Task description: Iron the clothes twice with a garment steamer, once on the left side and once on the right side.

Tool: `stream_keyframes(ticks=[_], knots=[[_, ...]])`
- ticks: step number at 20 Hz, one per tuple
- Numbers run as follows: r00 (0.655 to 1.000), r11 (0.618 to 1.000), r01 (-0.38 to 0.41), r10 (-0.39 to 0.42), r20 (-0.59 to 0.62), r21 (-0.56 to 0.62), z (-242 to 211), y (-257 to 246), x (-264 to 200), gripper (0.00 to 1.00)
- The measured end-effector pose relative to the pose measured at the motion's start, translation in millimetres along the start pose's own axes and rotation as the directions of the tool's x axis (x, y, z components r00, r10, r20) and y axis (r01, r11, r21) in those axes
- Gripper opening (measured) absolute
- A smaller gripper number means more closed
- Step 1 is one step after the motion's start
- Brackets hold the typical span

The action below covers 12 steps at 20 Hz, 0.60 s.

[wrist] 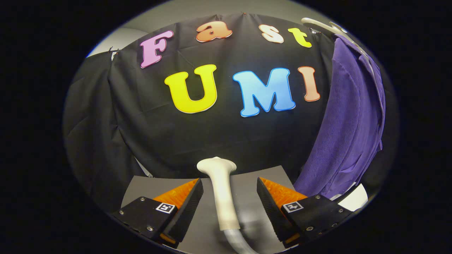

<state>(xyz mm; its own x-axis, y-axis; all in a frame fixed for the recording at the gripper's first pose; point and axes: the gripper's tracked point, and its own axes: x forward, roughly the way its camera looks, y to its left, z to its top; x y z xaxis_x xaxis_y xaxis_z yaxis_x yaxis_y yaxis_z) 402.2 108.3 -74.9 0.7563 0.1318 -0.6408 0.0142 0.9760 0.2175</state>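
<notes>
Gripper view: the claw (229, 201) is spread wide, and neither finger touches anything. The cream steamer handle (220, 190) lies on the grey desk (247, 183) in the gap between the two fingers, nearer to the left finger (187, 208) than to the right finger (272, 208). Its flared head points away from the claw, toward the black cloth wall. A grey hose (235, 240) leaves its near end and curves off to the right, below the fingers.

The purple garment (348, 120) hangs on a white hanger (325, 26) well to the right of the claw and beyond it, in front of the cloth wall. Its hem drops close to the far right corner of the desk.

Step in hand, as judged: pick-up of the steamer. Neither ironing pass appears to have begun, since the tool rests on the desk, apart from the garment.

Next move calls for:
1. Centre the handle between the fingers.
2. Press both pads onto the straight shaft, below the flared head.
3. Lift clear of the desk with slack allowed for the hose.
4. Swing right to the garment for the first pass.

The round shaft may roll or twist under an off-centre pinch.
</notes>
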Motion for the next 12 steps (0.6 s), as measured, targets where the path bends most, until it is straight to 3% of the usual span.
stream_keyframes(ticks=[4, 8, 12], knots=[[0.993, 0.999, -0.029, 0.033, -0.11, 0.042, -16.9, 8.1, 36.0, 0.95], [0.983, 0.999, -0.007, 0.013, -0.182, 0.035, -33.4, 2.3, 49.6, 0.94], [0.97, 0.996, -0.013, 0.034, -0.242, 0.089, -49.6, 5.9, 55.3, 0.86]])
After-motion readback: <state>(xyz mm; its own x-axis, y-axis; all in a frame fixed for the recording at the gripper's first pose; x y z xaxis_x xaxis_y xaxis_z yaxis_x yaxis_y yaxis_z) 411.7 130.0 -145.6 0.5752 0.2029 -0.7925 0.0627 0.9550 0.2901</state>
